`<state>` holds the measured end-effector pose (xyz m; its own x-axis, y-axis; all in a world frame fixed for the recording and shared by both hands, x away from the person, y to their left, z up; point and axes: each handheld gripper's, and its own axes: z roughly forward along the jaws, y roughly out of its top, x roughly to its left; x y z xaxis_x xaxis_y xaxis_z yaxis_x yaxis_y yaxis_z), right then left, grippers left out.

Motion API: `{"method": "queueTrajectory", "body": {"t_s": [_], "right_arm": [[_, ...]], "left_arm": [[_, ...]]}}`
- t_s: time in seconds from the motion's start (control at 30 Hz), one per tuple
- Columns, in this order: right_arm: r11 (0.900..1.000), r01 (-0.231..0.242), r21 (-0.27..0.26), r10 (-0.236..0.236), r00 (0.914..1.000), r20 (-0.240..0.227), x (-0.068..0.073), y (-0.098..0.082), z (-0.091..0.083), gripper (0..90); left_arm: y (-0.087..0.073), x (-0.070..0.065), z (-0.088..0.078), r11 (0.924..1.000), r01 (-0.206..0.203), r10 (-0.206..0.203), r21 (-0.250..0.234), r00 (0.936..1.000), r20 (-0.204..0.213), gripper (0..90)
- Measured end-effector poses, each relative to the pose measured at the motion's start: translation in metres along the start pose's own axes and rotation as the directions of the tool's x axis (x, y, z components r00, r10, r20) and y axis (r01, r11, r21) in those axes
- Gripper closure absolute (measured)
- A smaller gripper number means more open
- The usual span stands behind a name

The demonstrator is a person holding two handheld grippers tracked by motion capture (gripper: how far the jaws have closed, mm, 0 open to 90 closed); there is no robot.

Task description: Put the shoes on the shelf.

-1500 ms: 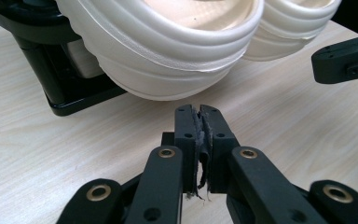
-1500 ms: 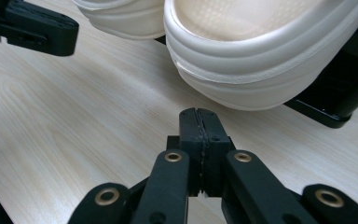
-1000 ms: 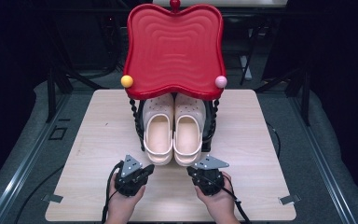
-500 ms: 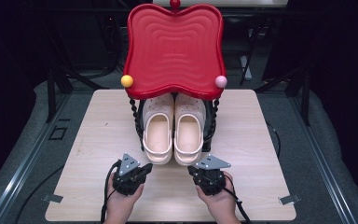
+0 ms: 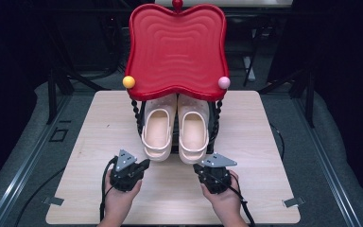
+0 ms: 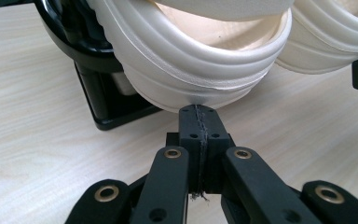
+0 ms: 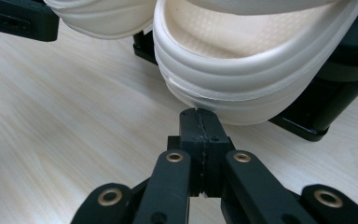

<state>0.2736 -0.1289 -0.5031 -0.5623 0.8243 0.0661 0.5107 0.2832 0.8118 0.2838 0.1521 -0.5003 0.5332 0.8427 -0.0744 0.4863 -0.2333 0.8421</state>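
The left gripper (image 6: pixel 199 116) is seen pressed fully together with nothing held, its tips just at the heel of the left clog (image 6: pixel 200 60); the right gripper (image 7: pixel 199 119) is likewise closed and empty, just beside the right clog (image 7: pixel 251 70). Both clogs are set side by side on a black rack (image 5: pixel 216 124) on the table (image 5: pixel 264 142).

From my high view the red tray (image 5: pixel 177 49) hides the toes of both clogs (image 5: pixel 158 127) and most of the black rack (image 5: pixel 216 124) beneath.
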Motion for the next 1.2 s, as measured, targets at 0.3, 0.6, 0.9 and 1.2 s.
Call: {"method": "queueTrajectory", "body": {"t_s": [0.3,0.6,0.9,1.2], "right_arm": [[1.0,-0.007,-0.012,0.007,0.9996,0.028,-0.009,0.015,0.006,90.0],[0.998,-0.02,-0.052,0.022,0.999,0.04,-0.017,0.029,0.017,90.0],[0.998,-0.038,-0.055,0.041,0.9976,0.055,-0.027,0.044,0.027,90.0],[0.999,-0.041,-0.029,0.043,0.9964,0.074,-0.034,0.054,0.033,90.0]], "left_arm": [[0.017,0.005,0.007,0.9998,0.002,-0.003,-0.018,1.0,-0.003,90.0],[0.034,0.009,0.02,0.9998,-0.003,0.002,-0.019,0.9998,-0.017,90.0],[0.048,0.01,0.035,0.9999,-0.001,0.001,-0.011,0.9995,-0.031,90.0],[0.052,0.011,0.048,0.9999,0.005,-0.004,0.01,0.9991,-0.043,90.0]]}}
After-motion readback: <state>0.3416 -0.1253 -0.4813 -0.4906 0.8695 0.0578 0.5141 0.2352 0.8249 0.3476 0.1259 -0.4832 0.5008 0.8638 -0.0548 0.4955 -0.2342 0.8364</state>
